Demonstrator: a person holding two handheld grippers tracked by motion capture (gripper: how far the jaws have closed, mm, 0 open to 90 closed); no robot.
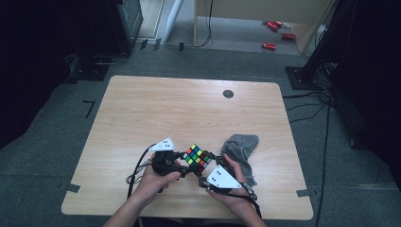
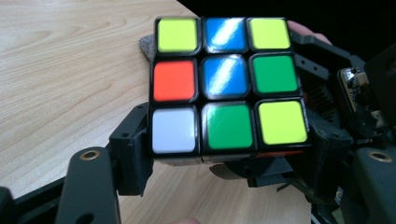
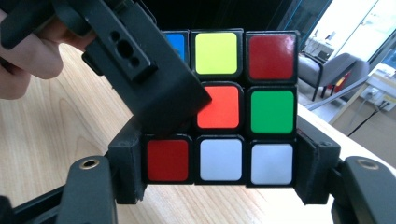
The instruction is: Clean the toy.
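Both claws clamp the scrambled, multicoloured plastic puzzle cube (image 1: 197, 158) above the wooden counter (image 1: 156, 109): the left claw (image 1: 182, 166) grips its lower layer, and the right claw (image 1: 204, 176) is closed on its bottom row. A layer twist seems in hand; next, one claw must hold firm while the other rotates.
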